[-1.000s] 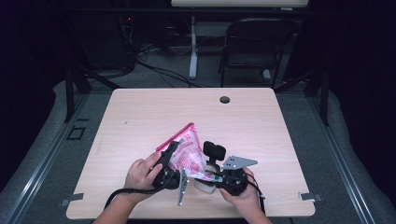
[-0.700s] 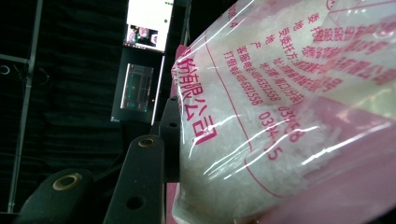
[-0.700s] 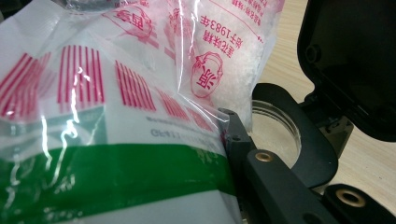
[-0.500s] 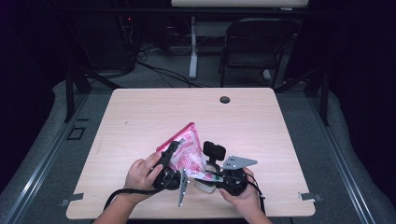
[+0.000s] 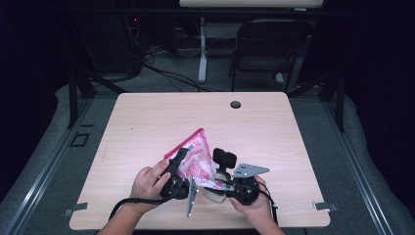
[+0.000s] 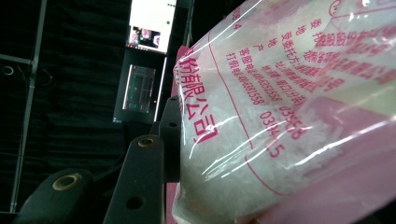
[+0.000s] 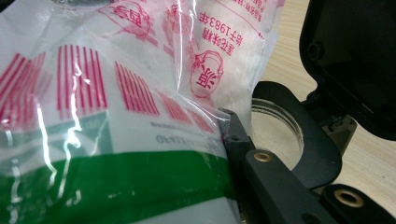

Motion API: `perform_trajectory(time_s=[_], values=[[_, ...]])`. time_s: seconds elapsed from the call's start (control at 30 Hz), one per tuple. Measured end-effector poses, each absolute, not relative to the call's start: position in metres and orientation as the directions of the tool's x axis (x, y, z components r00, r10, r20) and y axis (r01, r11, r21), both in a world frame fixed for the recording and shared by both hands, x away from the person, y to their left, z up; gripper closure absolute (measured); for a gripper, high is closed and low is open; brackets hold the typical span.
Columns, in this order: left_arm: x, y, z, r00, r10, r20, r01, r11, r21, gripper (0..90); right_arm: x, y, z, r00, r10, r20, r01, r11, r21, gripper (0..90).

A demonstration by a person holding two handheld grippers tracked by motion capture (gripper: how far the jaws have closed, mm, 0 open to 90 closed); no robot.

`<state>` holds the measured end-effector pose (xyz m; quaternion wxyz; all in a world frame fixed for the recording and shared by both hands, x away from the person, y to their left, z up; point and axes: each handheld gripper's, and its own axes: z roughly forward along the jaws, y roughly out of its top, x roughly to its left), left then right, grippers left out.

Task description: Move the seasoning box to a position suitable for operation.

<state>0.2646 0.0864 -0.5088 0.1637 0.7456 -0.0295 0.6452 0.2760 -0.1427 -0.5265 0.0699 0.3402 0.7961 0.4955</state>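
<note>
High view: the wooden table (image 5: 274, 127) bears a pink-printed plastic bag of white granules (image 5: 193, 156) at six o'clock, pinched by the left gripper (image 5: 177, 164) and clamped by the right gripper (image 5: 220, 183). Pouring into the open black-lidded jar (image 7: 280, 135) seems underway; further tilting is needed.

- The bag (image 6: 261, 107) hides one jaw of the left gripper (image 5: 182, 164).
- It also covers one jaw of the right gripper (image 5: 220, 182).
- The bag's contents beyond both jaws run past the picture edges.
</note>
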Motion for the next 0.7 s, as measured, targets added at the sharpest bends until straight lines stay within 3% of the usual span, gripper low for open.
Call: perform_trajectory(time_s=[0.7], values=[[0.2633, 0.0861, -0.507, 0.16, 0.176, 0.971, -0.265, -0.94, 0.214, 66.0, 0.2762, -0.1426, -0.5265, -0.761, 0.61, 0.222, 0.472, 0.284, 0.835, 88.9]])
